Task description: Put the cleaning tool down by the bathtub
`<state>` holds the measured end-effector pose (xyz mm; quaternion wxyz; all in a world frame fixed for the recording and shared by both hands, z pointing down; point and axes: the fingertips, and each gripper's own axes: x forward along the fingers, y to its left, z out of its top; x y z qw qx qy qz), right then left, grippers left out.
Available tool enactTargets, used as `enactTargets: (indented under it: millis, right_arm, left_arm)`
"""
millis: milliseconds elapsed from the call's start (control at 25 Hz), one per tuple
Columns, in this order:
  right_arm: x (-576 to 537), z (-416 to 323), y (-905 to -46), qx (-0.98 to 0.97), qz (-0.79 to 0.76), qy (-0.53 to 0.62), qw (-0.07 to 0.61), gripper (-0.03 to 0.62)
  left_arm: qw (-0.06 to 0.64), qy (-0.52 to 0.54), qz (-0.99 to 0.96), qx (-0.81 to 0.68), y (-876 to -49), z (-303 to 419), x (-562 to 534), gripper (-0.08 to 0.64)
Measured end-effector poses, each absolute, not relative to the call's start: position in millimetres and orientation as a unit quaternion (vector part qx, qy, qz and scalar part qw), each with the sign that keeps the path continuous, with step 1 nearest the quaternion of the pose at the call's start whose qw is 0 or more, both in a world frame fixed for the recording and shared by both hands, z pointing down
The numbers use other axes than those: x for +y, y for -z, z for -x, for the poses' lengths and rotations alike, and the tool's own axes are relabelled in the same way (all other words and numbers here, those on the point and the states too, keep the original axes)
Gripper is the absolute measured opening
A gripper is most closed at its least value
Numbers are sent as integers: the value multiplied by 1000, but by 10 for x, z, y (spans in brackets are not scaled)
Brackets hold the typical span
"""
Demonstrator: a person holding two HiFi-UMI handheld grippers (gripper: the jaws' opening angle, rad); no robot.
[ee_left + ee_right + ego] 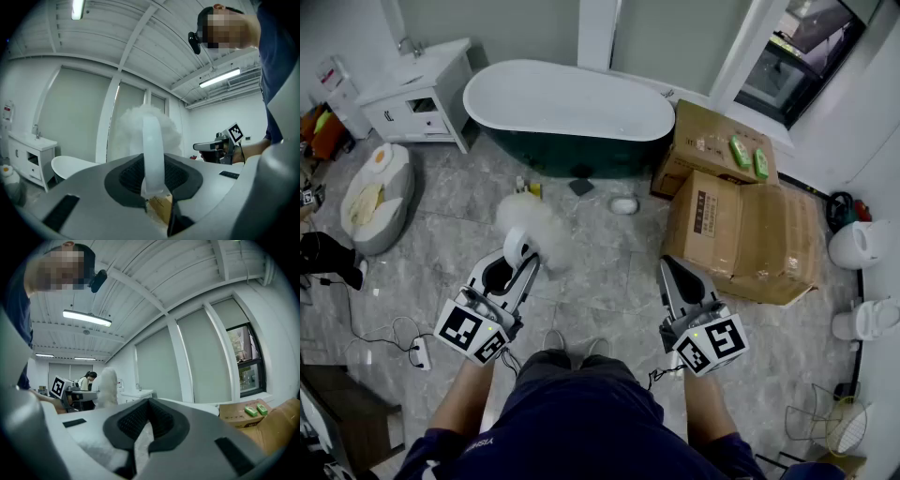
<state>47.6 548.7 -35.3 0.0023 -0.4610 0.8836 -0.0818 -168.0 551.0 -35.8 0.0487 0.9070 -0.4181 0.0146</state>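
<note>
The job has hardly begun. The cleaning tool, a white fluffy duster (534, 220), is up in the air in the left tongs (523, 261), not yet on the ground. In the left gripper view the tongs are closed partway onto its pale flat handle (152, 154), which stands upright between them with the fluffy head beyond. The right tongs (667, 264) are closed to a point with nothing in them and held level beside the left.

The bathtub (567, 108) stands ahead against the far wall, well apart from the duster, with a stretch of grey tiled floor (609, 272) between it and the person. Cardboard boxes (741, 230) sit to the right of the tub.

So only the pick-up counts as done. By my reading nearly everything else is left: carry the duster across the floor to the tub, lower it to a bare spot just beside the tub's dark side, and open the left tongs to let the handle go.
</note>
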Motion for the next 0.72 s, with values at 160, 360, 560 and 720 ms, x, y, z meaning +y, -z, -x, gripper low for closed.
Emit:
enactTargets:
  millis: [160, 360, 560, 720]
  right_arm:
    - [5503, -470, 334, 884, 459, 84, 1, 2]
    - [5483, -484, 326, 884, 460, 83, 2, 2]
    - [5448, -503, 301, 882, 462, 88, -1, 2]
    - [5445, -486, 269, 882, 462, 90, -1, 3]
  left_arm:
    - [49, -14, -907, -417, 351, 1651, 5513, 104]
    - [50, -14, -908, -416, 339, 1621, 5497, 104]
    - [49, -15, -906, -419, 367, 1621, 5472, 104]
    - [47, -17, -906, -420, 357, 1624, 5466, 104]
